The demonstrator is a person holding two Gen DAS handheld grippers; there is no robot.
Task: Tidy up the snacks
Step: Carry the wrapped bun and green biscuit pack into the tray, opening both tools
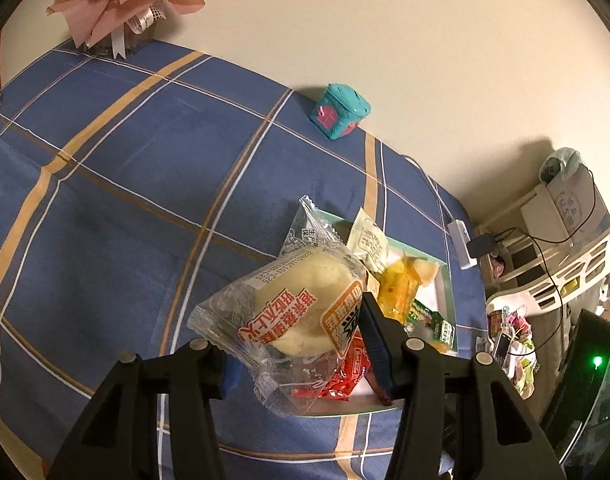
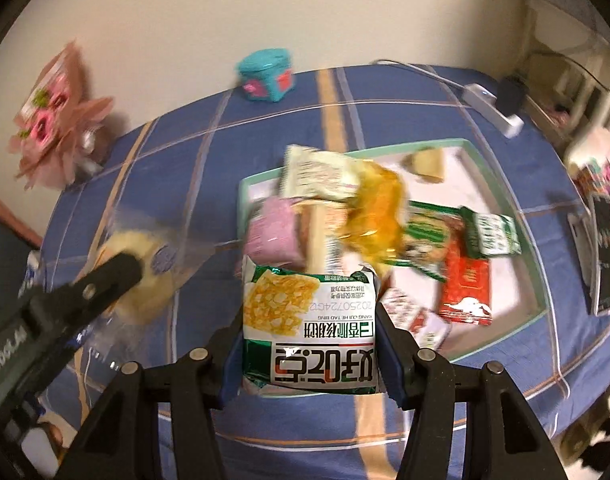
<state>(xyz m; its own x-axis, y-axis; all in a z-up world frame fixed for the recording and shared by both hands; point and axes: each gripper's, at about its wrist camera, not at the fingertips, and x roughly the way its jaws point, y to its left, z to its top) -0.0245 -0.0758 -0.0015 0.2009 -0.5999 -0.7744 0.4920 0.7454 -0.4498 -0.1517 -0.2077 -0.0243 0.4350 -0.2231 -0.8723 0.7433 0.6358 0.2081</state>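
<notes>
Black two-finger right gripper [image 2: 309, 344] w/ blue pads is clamped on a green-and-white foil cracker packet [image 2: 309, 320], held by its sides just in front of the near rim of the shallow mint-green tray [image 2: 501, 184]. Left gripper [image 1: 301, 340] is closed on a clear-wrapped pale round bun w/ orange label [image 1: 305, 308]; in the right wrist view it's seen off to the left, over the blue plaid cloth [image 1: 125, 200], beside the tray.

Other snacks are piled in the tray: pink wrapped cake [image 2: 271, 236], yellow crinkly packet [image 2: 377, 216], red sachet [image 2: 467, 284], green stick packs [image 2: 493, 232].

Step judged: both items lifted out for sorting. To do it well, grips should be kept firm but not crushing — bun is soft. Items should be set flat on bare cloth, well apart, labels up, before release. Wrapper tails shouldn't be snagged on the pile.
</notes>
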